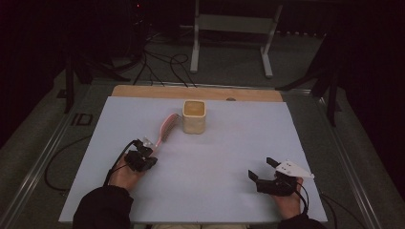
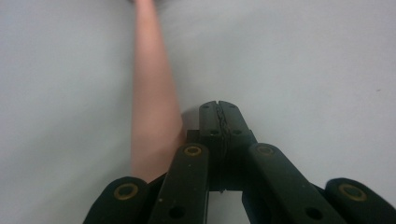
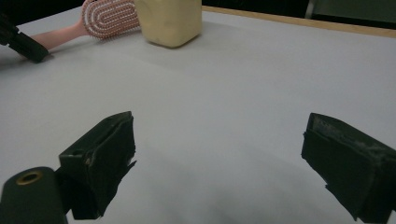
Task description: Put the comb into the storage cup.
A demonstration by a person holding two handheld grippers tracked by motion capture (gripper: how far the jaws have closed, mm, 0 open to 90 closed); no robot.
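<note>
A pink hairbrush (image 1: 168, 127) lies on the white table top (image 1: 215, 152), its head resting against a beige square cup (image 1: 194, 117). My left gripper (image 1: 143, 147) is at the handle's near end with its jaws pressed together. In the left gripper view the closed tips (image 2: 219, 115) lie just right of the pink handle (image 2: 152, 93), which is beside them and not between them. My right gripper (image 1: 260, 168) rests near the table's front right, its jaws wide apart (image 3: 219, 154) over bare surface. From there the brush head (image 3: 109, 16) and the cup (image 3: 170, 21) sit far off.
A wooden strip (image 1: 200, 92) runs along the table's far edge. Beyond it, cables (image 1: 162, 67) lie on the floor beside a white frame's legs (image 1: 229, 43). The left gripper's tip (image 3: 21, 42) shows at the far left in the right gripper view.
</note>
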